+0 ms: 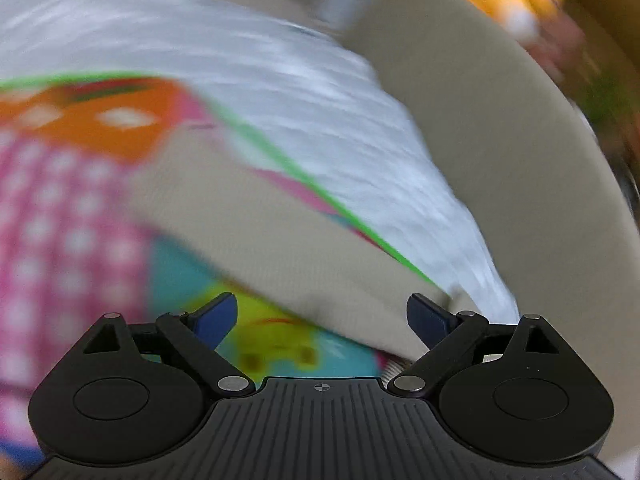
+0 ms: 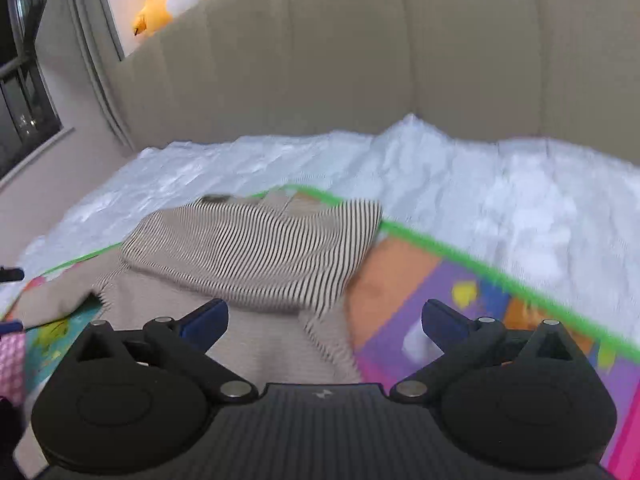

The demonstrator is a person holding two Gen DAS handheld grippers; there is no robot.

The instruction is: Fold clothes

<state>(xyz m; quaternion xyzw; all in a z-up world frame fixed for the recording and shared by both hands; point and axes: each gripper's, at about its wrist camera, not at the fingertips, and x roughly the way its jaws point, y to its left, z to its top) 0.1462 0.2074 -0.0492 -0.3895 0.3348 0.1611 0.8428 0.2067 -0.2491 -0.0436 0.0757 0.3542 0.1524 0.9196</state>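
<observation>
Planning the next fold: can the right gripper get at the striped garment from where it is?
Probably yes: the right gripper is open and the striped garment lies just ahead on the play mat, nothing between.

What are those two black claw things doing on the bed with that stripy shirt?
Someone is folding clothes with a gripper in each hand. The striped top lies partly folded on a colourful play mat spread over the white bedding. Both the right gripper and the left gripper are open and hold nothing.
</observation>
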